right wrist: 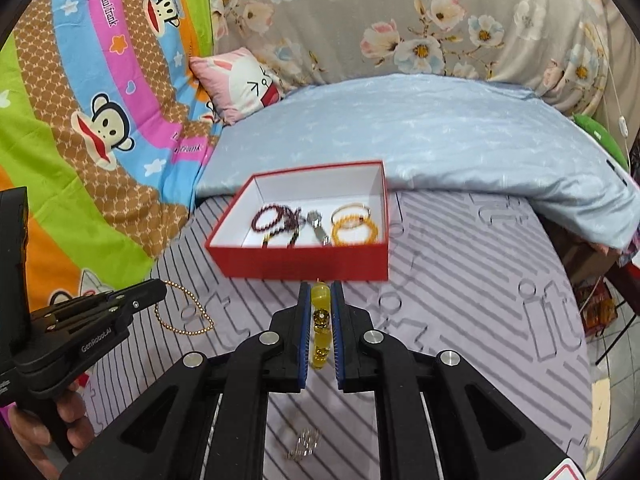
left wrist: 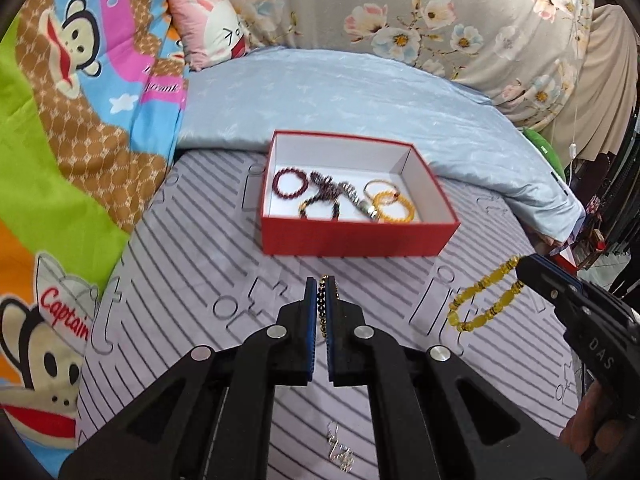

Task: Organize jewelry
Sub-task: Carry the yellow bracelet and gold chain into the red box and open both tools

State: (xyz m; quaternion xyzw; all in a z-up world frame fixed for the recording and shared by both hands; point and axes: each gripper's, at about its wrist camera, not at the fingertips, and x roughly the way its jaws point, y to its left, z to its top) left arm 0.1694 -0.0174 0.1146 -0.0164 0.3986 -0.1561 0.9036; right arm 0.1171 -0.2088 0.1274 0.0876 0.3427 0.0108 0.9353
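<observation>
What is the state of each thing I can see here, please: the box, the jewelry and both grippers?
Red box: open, no lid, several bracelets inside.
Gold bead chain: lifted, hanging from the left gripper.
Left gripper: shut on the chain.
Yellow bracelet: lifted, hanging from the right gripper.
Right gripper: shut on the bracelet.
Small silver piece: lying loose on the striped sheet.
</observation>
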